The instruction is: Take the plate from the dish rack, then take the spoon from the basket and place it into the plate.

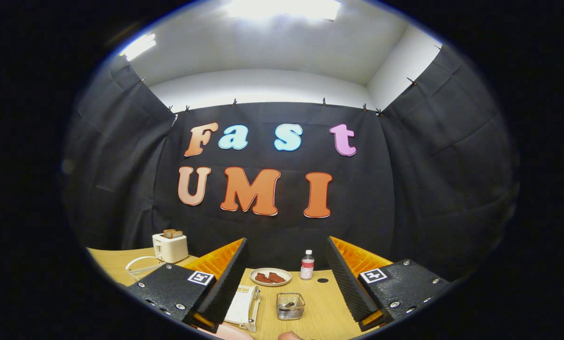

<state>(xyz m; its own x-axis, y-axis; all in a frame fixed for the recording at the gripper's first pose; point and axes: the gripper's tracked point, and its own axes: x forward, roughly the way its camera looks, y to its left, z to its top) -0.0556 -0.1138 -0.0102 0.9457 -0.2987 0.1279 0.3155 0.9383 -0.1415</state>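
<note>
My gripper [286, 283] is open, its two fingers spread wide above the wooden table [324, 307] with nothing between them. Between and below the fingers stands a small wire basket [290, 306] with what looks like the spoon's metal lying in it. Left of the basket, close by the left finger, sits the white dish rack [244, 307]. A pinkish plate edge [227, 332] shows at the near side, under the left finger. A fingertip of a person [289, 335] peeks in at the near table edge.
Beyond the basket a white plate with brown food pieces [270, 276] lies by a small water bottle [307, 265]. A white toaster with toast [170, 245] and its cord [138, 267] stand at the far left.
</note>
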